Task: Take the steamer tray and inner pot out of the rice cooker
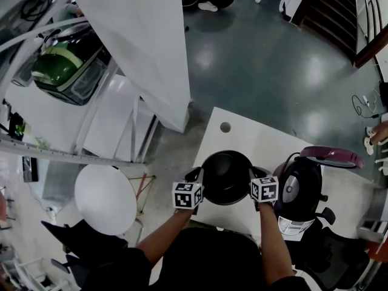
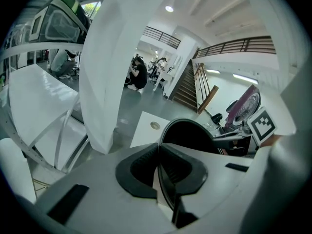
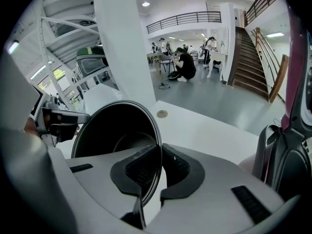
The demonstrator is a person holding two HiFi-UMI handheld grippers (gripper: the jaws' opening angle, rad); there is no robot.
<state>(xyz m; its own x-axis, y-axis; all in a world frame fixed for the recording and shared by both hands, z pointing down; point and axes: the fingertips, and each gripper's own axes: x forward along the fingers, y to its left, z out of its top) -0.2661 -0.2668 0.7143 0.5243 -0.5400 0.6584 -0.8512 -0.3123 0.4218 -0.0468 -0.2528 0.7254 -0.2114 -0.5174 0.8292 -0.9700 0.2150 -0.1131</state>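
The left claw (image 1: 196, 177) and right claw (image 1: 253, 176) pinch opposite rims of the inner pot (image 1: 225, 173), balancing it level over the desk (image 1: 242, 137).

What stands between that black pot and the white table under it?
Nothing visible. The left gripper and right gripper hold the black round inner pot over the white table; the black rice cooker stands aside, to its right.

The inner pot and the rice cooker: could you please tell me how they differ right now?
The inner pot is clamped at its rim by the left gripper and right gripper; the rice cooker stands untouched beside it. The pot is a plain open bowl; the cooker carries a raised maroon lid. Both are dark and round.
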